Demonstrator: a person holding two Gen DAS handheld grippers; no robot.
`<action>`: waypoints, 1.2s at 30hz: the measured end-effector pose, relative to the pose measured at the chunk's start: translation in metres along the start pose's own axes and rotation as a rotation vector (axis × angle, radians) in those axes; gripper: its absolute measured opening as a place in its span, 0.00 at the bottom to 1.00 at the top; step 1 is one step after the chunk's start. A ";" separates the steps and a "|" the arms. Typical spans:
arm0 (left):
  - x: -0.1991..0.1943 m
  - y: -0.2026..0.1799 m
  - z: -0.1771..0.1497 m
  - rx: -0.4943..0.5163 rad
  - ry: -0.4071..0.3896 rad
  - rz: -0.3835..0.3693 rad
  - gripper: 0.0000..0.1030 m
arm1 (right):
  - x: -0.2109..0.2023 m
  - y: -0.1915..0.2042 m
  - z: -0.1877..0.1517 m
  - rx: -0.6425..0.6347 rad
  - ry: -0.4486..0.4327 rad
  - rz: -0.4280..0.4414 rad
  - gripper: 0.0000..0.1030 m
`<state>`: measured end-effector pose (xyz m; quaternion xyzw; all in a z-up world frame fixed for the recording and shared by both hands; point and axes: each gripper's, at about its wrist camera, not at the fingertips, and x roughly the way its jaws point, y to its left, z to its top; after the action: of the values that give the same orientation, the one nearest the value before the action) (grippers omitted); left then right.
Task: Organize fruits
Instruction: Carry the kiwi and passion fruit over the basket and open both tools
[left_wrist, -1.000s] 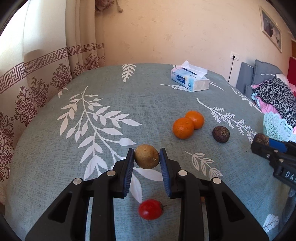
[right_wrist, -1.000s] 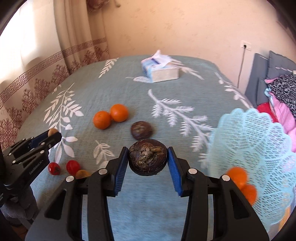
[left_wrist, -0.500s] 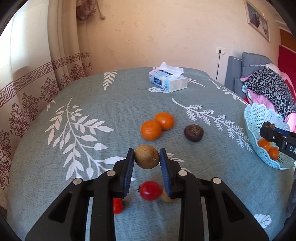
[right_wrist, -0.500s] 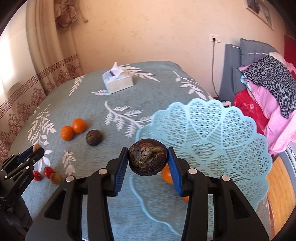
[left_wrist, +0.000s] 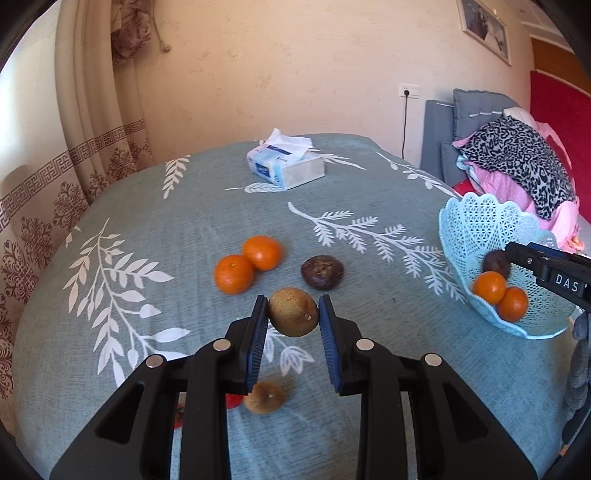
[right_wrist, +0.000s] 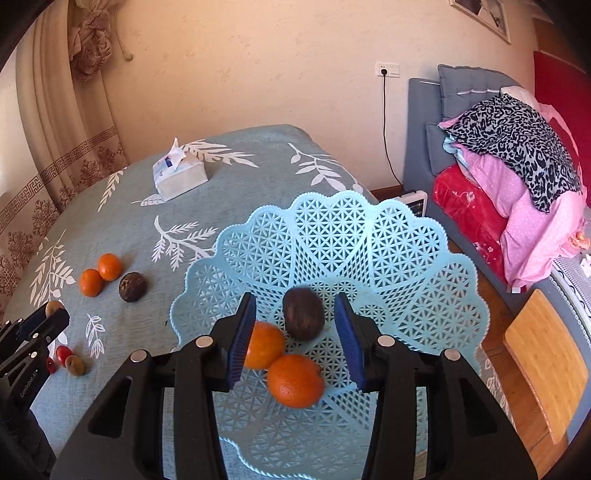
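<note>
Pinching a brown fruit (left_wrist: 293, 312) above the bench (left_wrist: 184, 229), your left gripper (left_wrist: 293, 319) has its fingers clamped on it. Your right gripper (right_wrist: 297, 334) is spread over the basket (right_wrist: 406, 258); a dark fruit (right_wrist: 303, 314) sits inside by two oranges (right_wrist: 295, 380).

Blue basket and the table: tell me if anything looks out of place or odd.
Nothing is spilled or broken. The blue basket sits at the table's right edge, possibly overhanging it. The dark fruit in it, and its twin on the cloth, look wrinkled. The left gripper holds a brownish fruit.
</note>
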<state>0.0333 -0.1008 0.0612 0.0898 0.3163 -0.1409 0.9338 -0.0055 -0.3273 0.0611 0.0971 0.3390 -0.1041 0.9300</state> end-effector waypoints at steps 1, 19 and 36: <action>0.000 -0.003 0.002 0.002 0.002 -0.008 0.27 | -0.001 -0.002 0.000 -0.001 -0.006 -0.004 0.44; 0.013 -0.091 0.037 0.084 -0.007 -0.232 0.28 | -0.006 -0.042 0.002 0.074 -0.029 -0.040 0.44; 0.029 -0.116 0.043 0.095 -0.003 -0.272 0.65 | -0.007 -0.051 0.000 0.087 -0.048 -0.075 0.57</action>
<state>0.0428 -0.2270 0.0680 0.0900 0.3174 -0.2812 0.9012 -0.0240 -0.3755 0.0598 0.1220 0.3152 -0.1556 0.9282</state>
